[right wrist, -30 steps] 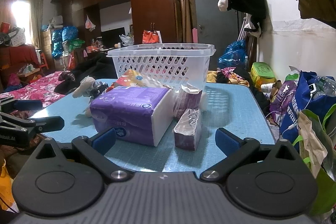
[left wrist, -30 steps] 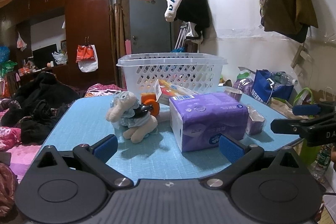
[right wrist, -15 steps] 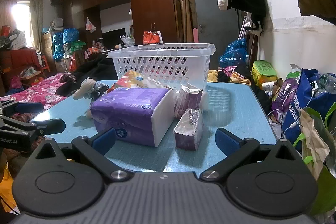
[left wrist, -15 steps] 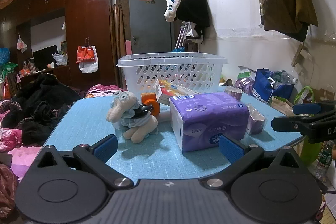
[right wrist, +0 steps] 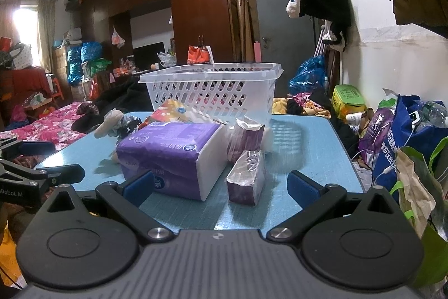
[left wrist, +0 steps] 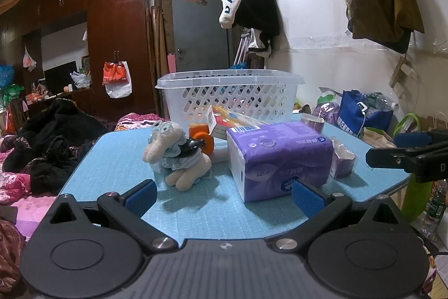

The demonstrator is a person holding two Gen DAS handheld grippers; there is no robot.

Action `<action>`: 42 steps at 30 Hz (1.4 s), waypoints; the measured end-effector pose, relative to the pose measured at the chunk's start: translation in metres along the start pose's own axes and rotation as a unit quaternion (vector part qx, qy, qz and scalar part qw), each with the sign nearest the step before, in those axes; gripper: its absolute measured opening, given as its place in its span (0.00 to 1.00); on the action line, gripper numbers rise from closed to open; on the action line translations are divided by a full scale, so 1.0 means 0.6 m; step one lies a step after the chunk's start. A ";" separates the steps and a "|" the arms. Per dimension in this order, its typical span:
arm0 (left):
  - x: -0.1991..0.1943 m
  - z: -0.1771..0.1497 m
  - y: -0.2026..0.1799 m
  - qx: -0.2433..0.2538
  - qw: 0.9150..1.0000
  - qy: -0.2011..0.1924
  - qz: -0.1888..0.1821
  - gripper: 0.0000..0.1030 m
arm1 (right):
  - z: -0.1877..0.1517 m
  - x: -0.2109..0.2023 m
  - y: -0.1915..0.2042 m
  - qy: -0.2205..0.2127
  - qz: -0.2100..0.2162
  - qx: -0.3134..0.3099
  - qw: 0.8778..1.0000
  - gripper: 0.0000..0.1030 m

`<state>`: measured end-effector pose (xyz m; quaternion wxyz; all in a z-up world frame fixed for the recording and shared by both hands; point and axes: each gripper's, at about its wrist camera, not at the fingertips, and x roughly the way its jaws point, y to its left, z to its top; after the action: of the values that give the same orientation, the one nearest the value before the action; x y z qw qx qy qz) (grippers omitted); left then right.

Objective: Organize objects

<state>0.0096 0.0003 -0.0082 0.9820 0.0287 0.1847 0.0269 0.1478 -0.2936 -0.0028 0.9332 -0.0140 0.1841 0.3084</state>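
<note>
Cluttered bedroom, blue table (left wrist: pixel 117 159) | basket (left wrist: pixel 229 94) at 12 awaits stuff; tissue pack (left wrist: pixel 280 156) near | left gripper (left wrist: pixel 222 194), right gripper (right wrist: pixel 219 187) wide open, empty

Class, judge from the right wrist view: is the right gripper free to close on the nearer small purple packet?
Probably yes. The right gripper is open, and the small purple packet stands just ahead between its fingers, apart from the purple tissue pack, with nothing in front.

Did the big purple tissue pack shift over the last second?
No. The purple tissue pack sits in the same spot relative to the white basket and plush toy; neither open gripper touches it.
</note>
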 end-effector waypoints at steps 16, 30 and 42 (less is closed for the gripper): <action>-0.001 -0.001 -0.002 0.001 1.000 0.002 0.000 1.00 | -0.004 -0.004 0.007 -0.014 0.000 -0.014 1.000 1.00; 0.001 -0.003 -0.005 0.002 1.000 0.004 -0.002 1.00 | -0.003 -0.004 0.006 -0.018 0.008 -0.013 1.000 1.00; 0.004 -0.004 -0.005 0.002 1.000 0.006 -0.003 1.00 | -0.004 -0.002 0.005 -0.014 0.012 -0.008 1.000 1.00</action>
<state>0.0109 -0.0027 -0.0114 0.9808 0.0303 0.1912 0.0232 0.1443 -0.2926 -0.0042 0.9317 -0.0154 0.1689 0.3213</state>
